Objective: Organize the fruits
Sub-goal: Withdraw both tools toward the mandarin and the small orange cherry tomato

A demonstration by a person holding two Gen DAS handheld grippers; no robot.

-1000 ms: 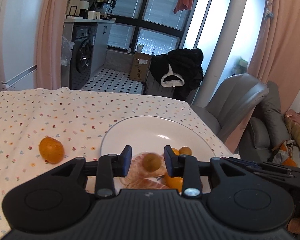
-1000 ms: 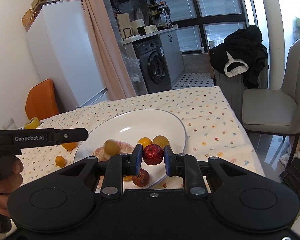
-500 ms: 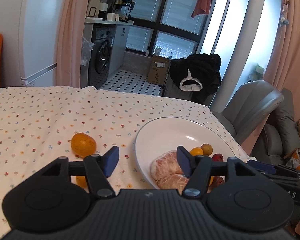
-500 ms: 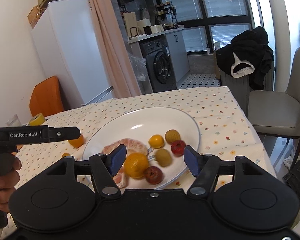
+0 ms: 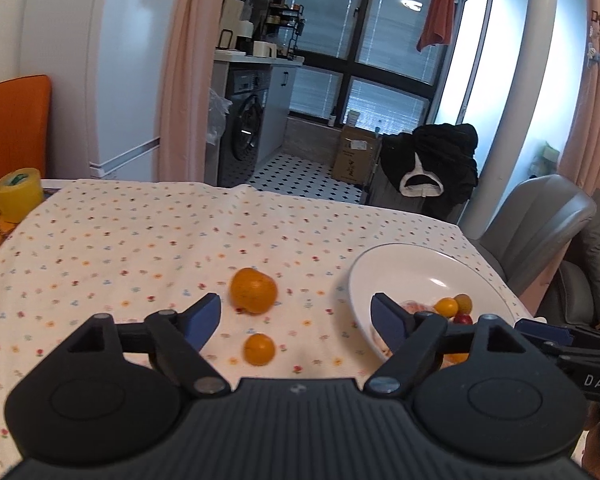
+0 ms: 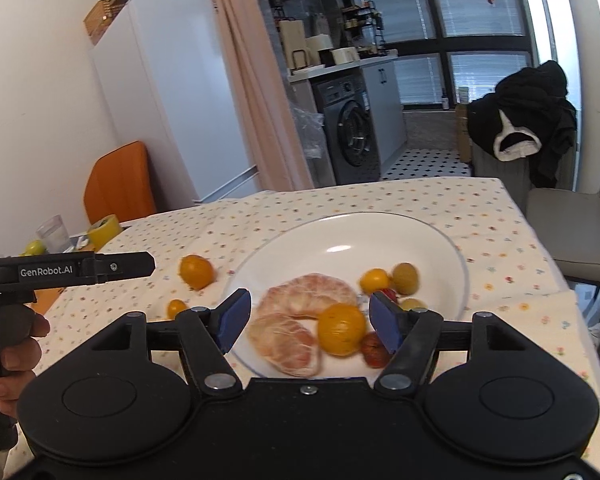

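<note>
Right now both tools hang above the floral tablecloth [image 5: 120,240] with nothing between their tips. Left gripper [image 5: 296,320]: jaws spread wide, empty, poised over the cloth to the left of the white plate [image 6: 440,240]. Framed in the gap between its blue pads [image 5: 204,318] sit two loose fruits, a large orange [image 5: 254,290] farther out and a small orange [image 5: 259,349] nearer the camera, both resting on the cloth just left of the plate and apart from each other. Right gripper [image 6: 310,320]: jaws also spread, gripping nothing, hovering at the plate's near rim. On the plate lie two peeled pomelo pieces [image 6: 296,320] touching one another, an orange fruit [image 6: 341,329] against them, a reddish fruit [image 6: 374,350] at the near edge, and a cluster of small yellow and green ones [image 6: 396,278] toward the right side. A hand [image 6: 14,356] grips the left tool's handle, well left of the plate. A yellow tape roll [image 5: 18,194] sits far left of the plate.
</note>
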